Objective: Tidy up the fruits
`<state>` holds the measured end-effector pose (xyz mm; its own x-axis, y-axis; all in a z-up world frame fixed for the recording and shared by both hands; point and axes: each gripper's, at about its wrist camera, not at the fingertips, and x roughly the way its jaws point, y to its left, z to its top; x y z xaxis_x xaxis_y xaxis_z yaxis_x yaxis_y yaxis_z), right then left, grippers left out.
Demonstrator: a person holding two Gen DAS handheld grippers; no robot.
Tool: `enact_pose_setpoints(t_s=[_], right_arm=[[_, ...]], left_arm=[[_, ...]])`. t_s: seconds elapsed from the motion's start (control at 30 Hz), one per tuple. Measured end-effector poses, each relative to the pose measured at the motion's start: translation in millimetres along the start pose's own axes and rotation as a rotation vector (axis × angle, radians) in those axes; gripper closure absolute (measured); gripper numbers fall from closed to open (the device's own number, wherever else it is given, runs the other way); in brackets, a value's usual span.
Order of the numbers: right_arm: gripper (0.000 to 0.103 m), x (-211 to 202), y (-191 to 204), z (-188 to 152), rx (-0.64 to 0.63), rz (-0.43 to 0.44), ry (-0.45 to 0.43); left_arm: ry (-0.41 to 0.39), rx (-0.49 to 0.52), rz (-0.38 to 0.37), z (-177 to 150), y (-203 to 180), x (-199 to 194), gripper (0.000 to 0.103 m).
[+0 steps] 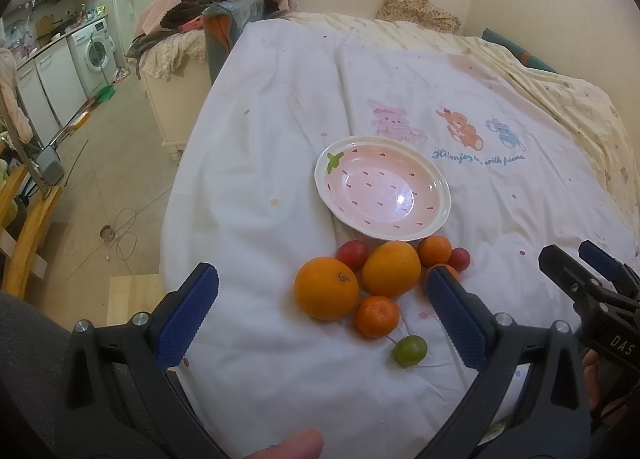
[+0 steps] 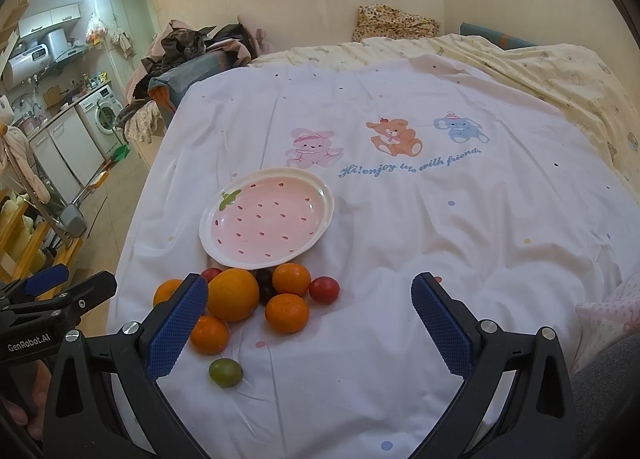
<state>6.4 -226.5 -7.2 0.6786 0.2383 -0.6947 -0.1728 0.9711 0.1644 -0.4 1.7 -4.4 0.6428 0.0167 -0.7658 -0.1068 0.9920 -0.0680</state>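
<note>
Below the empty strawberry plate (image 1: 440,195), at centre frame, the fruits (image 1: 390,273) lie clustered on the white quilt (image 1: 260,139). Both the left gripper (image 1: 320,309) and right gripper (image 2: 310,317) hang spread wide, holding nothing. Best to take an outer piece first, such as the green fruit (image 1: 409,350), closing gently so neighbours don't roll.

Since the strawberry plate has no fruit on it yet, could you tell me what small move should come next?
Probably lower the open left gripper around the nearest big orange. It lies between the fingers already, and the plate just beyond is bare.
</note>
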Motion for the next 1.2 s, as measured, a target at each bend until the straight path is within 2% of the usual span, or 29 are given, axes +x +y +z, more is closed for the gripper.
enact_pose_setpoints(t_s=[1.2], right_arm=[[0.000, 3.1, -3.1, -0.7, 0.001, 0.001, 0.002]], left_arm=[[0.000, 0.002, 0.000, -0.5, 0.0, 0.8, 0.000]])
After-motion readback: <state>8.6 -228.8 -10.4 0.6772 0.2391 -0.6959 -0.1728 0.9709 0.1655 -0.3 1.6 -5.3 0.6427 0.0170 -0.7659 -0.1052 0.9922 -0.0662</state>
